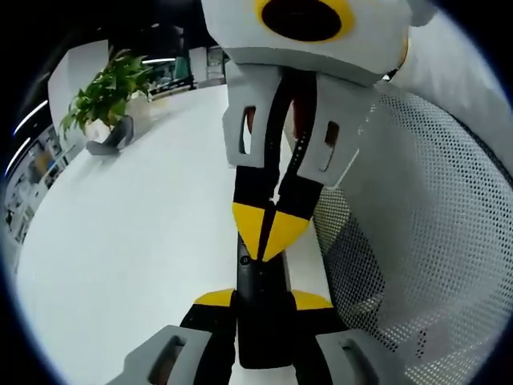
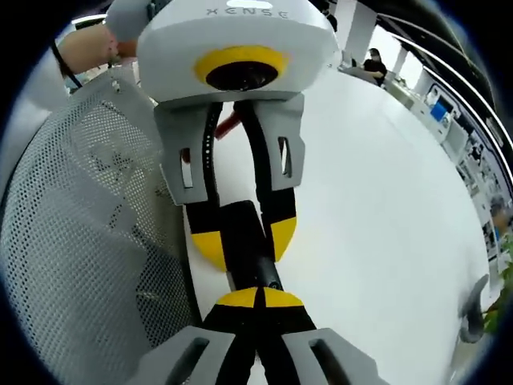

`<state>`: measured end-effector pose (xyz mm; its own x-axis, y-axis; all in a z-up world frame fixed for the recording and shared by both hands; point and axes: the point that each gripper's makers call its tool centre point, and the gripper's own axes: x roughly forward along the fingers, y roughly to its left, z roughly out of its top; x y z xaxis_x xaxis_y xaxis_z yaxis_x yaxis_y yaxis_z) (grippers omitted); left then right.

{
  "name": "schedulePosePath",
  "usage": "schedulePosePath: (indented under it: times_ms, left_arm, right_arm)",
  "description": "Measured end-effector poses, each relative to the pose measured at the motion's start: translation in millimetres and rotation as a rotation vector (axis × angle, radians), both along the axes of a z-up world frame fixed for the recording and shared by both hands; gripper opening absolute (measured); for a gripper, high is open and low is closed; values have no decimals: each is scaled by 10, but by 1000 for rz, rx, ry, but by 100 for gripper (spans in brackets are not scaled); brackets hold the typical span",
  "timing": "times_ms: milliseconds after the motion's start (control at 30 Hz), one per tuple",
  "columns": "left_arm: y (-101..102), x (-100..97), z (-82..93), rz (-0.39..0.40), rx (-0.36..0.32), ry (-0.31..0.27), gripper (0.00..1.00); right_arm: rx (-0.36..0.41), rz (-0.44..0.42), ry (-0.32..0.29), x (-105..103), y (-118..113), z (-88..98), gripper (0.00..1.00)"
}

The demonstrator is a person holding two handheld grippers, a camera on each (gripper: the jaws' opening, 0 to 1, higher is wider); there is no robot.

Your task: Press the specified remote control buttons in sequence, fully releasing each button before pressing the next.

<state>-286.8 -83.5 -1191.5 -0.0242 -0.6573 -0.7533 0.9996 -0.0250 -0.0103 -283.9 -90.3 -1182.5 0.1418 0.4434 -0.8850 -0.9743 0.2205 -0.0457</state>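
A black remote control (image 1: 261,281) lies lengthwise between the jaws of my left gripper (image 1: 263,301), which is shut on its sides just above the white table (image 1: 128,241). My right gripper (image 1: 269,231) comes down from the top of the left gripper view, shut, with its yellow tips together on the remote's far end beside a small round button (image 1: 244,259). In the right gripper view the right gripper (image 2: 260,298) meets the remote (image 2: 240,228) at its near end, and the left gripper (image 2: 244,241) clamps the remote from above.
A grey mesh chair back (image 1: 417,241) stands close beside the grippers, also seen as mesh (image 2: 88,233). A potted plant (image 1: 108,96) sits at the table's far side. A hand (image 2: 84,44) holds the left gripper. A person (image 2: 373,60) sits far off.
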Motion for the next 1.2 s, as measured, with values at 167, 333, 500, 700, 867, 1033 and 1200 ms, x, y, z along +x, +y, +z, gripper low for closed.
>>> schedulePosePath:
  times_ms: [167, 333, 500, 700, 867, 1033, 1200]
  left_arm:
    - [2, 1, 2, 5, -1, 0, 24]
    - [2, -1, 3, 3, -3, 0, 24]
    - [-1, 0, 2, 0, 3, -2, 24]
    - [-4, 13, -5, 8, 0, 1, 25]
    - [-3, 18, -9, 14, -7, 1, 25]
    - [-3, 22, -11, 24, -14, 3, 25]
    - [-5, 24, -11, 27, -16, 4, 25]
  right_arm:
    - [-1, -12, 13, 73, 30, -10, 0]
    - [-36, -37, 118, 62, 19, -15, 0]
    - [-78, -48, 170, 85, 30, -39, 0]
    - [-120, -39, 190, 91, 23, -51, 0]
    - [-125, -45, 181, 79, 16, -49, 0]
    - [-108, -47, 134, 70, 10, -39, 0]
    - [-50, -64, 59, 59, 2, -26, 0]
